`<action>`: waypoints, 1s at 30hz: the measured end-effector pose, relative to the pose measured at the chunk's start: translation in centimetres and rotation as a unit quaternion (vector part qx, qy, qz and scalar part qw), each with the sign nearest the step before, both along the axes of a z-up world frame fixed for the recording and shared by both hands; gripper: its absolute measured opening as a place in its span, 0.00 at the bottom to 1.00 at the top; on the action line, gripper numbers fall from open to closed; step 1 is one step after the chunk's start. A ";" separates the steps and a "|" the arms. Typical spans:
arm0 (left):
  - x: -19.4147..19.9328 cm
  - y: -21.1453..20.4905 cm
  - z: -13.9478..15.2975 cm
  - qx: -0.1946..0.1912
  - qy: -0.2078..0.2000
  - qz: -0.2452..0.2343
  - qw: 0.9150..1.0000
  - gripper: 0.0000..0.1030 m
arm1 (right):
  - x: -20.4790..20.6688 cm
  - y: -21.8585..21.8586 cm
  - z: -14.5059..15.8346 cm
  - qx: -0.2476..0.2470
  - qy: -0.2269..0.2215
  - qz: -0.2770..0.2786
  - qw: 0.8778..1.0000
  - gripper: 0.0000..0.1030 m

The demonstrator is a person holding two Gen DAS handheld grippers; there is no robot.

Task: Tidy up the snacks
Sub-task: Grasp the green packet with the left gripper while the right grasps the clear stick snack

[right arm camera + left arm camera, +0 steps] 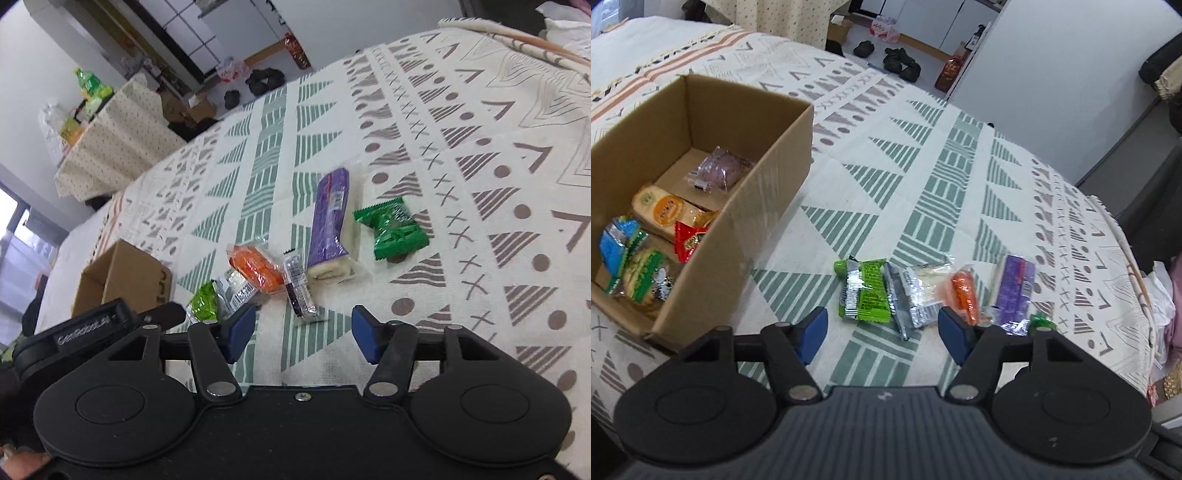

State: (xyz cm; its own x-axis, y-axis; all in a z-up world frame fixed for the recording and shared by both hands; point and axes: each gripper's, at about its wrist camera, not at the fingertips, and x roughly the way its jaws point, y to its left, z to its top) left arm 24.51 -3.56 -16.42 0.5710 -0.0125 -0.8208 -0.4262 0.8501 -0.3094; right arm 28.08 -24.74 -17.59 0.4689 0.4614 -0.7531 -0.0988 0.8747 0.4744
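Observation:
A cardboard box (pixel 738 240) stands at the left on the patterned cloth and holds several wrapped snacks, among them a red packet (pixel 689 240) and a purple one (pixel 720 170). To its right lie a lime green packet (pixel 866 288), a silver packet (pixel 912 291), an orange packet (pixel 964 295), a purple roll (pixel 1015 288) and a small green packet (pixel 1043 321). My left gripper (pixel 882 332) hangs open just short of the lime and silver packets, nothing between its pads. My right gripper (pixel 303 332) is open too, right before a dark strip packet (pixel 299 291), with the purple roll (pixel 328 218) and green packet (pixel 397 229) beyond.
The cloth-covered table (pixel 923 166) drops off at its right edge (pixel 1137 280). Beyond it the floor holds dark shoes (pixel 901 61) and cartons. A second small covered table (pixel 118 147) carries bottles. The left gripper's black housing (pixel 92 328) sits at the right wrist view's left.

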 end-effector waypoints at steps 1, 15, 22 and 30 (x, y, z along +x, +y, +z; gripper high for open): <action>0.2 0.1 -0.3 0.000 0.003 0.003 1.000 0.59 | 0.2 0.2 -0.2 0.000 0.002 0.004 1.000 0.51; 2.8 0.6 -2.8 0.008 0.013 0.044 0.999 0.50 | 3.0 3.1 -2.7 -0.022 0.011 0.023 0.999 0.46; 3.4 1.3 -4.3 -0.003 0.033 0.059 0.998 0.34 | 3.7 3.7 -3.8 -0.040 0.014 0.027 0.999 0.43; 2.1 0.7 -2.9 -0.001 0.023 0.046 0.999 0.30 | 3.5 4.6 -3.8 -0.060 0.013 0.038 0.997 0.20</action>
